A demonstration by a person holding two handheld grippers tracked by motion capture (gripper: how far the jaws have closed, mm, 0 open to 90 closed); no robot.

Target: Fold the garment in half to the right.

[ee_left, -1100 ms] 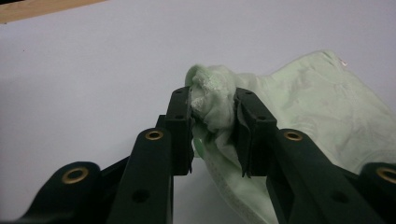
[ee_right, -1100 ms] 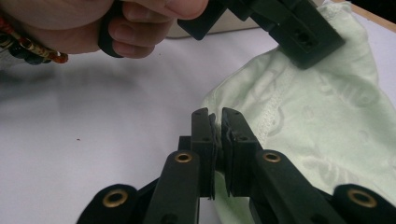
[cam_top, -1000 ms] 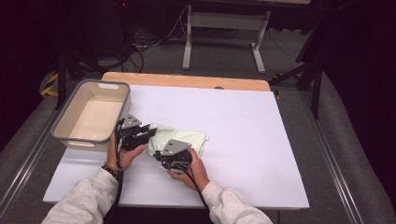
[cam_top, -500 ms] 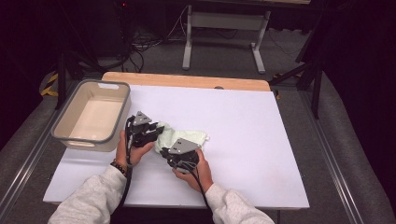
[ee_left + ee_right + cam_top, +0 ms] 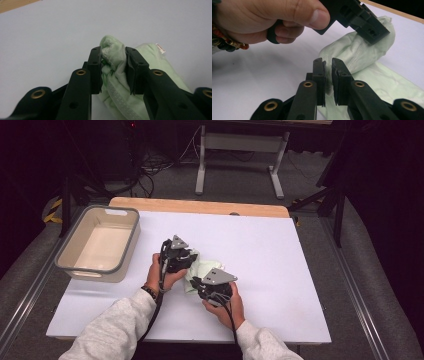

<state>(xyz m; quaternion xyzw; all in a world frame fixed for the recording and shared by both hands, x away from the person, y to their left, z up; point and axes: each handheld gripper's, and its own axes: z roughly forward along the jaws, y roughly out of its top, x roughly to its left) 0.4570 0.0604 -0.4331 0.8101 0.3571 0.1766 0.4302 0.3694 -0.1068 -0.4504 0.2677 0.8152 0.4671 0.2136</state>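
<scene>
Between the left claw's pads sits a bunched fold of the pale green cloth, pinched firmly; the right claw, nearly closed, nips its edge on the white worktop, near a grey tub

Left gripper fingers clamped, bulging apart; right gripper fingers nearly together; both hands side by side.

bin blocks left, tabletop right — open
</scene>
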